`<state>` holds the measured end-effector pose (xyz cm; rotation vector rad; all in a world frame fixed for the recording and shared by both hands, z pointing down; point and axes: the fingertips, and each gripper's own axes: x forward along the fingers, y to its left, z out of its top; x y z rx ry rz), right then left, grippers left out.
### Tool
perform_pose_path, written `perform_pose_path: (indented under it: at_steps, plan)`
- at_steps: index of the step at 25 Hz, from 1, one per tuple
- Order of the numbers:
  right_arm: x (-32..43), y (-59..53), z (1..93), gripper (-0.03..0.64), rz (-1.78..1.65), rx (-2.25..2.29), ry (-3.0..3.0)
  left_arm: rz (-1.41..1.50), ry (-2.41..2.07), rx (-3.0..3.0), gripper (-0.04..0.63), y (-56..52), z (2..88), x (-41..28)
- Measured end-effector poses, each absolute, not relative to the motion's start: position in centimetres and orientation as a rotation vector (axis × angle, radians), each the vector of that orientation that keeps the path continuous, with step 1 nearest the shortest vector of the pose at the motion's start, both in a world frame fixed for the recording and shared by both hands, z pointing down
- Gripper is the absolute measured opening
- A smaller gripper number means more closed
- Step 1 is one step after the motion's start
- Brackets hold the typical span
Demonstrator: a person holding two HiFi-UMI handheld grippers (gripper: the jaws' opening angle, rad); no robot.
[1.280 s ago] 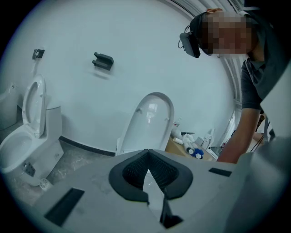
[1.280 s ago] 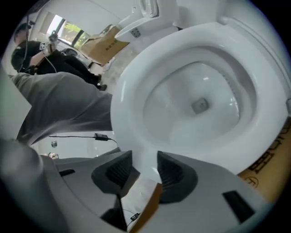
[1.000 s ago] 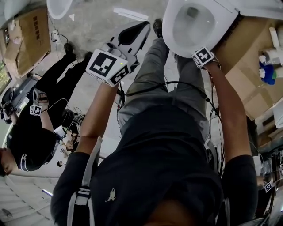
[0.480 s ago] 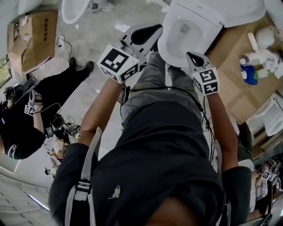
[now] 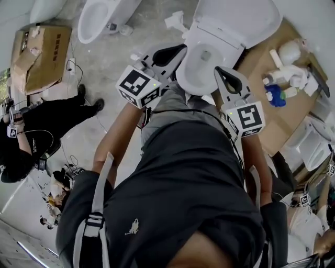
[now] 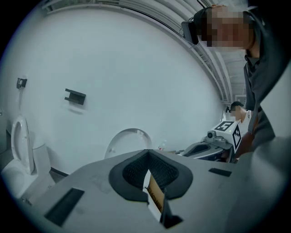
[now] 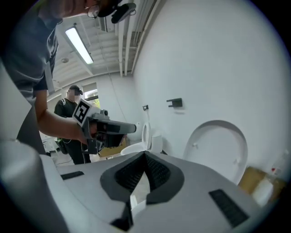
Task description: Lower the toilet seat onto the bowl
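Head view first: looking steeply down on a toilet, seat apparently lying flat on the bowl, lid tipped back toward the wall. Holding the left gripper just left of the bowl and the right gripper against the bowl's near rim in the picture, neither touching the seat as far as can be told. Also taking in a 2nd toilet at top left, a cardboard box, bottles on a brown board at right, and a person in black at left. Left gripper view next: clenched, tips pressed together with nothing caught between them; pointing close to level at a pale wall, with the lid's oval standing upright just past the tips and the right gripper off to the right. Right gripper view last: likewise clamped on nothing, tips met, aimed at the same wall, lid upright at right, left gripper at left. Judging from all 3 views, past the lowering step: seat down on the bowl, both tools empty and clear of it. Next, probably nothing beyond checking that the seat sits square on the rim; failing that, reach back down, open the jaws, and ease the front edge flat without a slam.
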<state>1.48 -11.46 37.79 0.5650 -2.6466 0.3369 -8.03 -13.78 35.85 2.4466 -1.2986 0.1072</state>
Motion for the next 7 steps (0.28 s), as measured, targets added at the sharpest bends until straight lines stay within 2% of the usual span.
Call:
perform_pose_path:
  at_steps: [7]
  plan:
    - [2.0,-11.5,29.7,0.005,0.193,0.594,-2.789,0.096,-1.318,2.453,0.003,-11.4,33.2,-5.7]
